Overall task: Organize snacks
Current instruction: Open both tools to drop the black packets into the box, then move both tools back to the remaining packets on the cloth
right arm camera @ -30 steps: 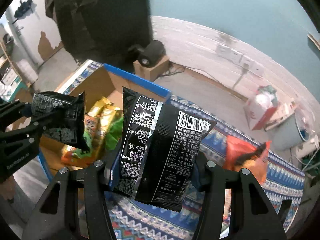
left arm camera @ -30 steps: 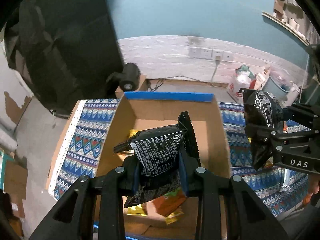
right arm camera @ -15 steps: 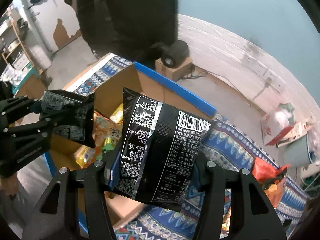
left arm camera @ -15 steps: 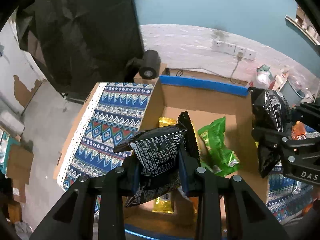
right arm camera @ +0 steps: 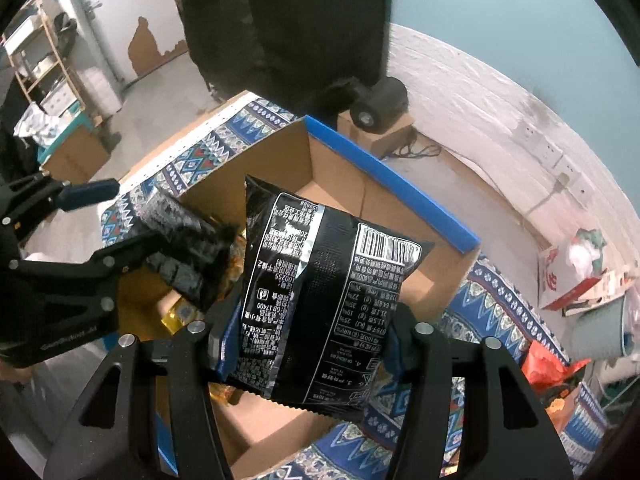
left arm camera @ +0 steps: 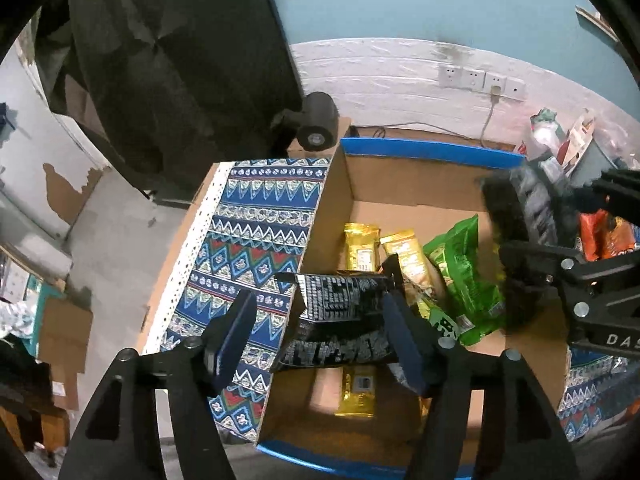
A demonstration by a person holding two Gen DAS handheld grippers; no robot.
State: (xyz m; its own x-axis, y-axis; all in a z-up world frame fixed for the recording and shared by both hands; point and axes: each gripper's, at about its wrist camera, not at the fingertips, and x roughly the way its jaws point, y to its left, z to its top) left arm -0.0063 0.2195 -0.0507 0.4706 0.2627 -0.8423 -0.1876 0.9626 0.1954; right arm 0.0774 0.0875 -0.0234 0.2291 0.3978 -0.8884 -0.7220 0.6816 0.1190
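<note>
Left gripper point(left arm camera: 320, 336) has just spread, its black bag point(left arm camera: 340, 320) loose above the box point(left arm camera: 420, 152); I judge it may catch the near wall. Right gripper point(right arm camera: 308, 344), jaws widening, barely pinches its bag point(right arm camera: 320, 300), which may fall onto the cloth point(left arm camera: 256, 240).

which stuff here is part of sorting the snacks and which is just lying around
Job:
black printed snack packet between the left gripper's just-opened jaws
black barcode packet, right gripper
blue-rimmed cardboard box
green packet

Lying about:
black roll
wall sockets

Prob. a storage/work rm: peeling wall paint point(right arm camera: 154, 46), shelving point(right arm camera: 38, 60), cardboard boxes point(left arm camera: 64, 332) on floor.
</note>
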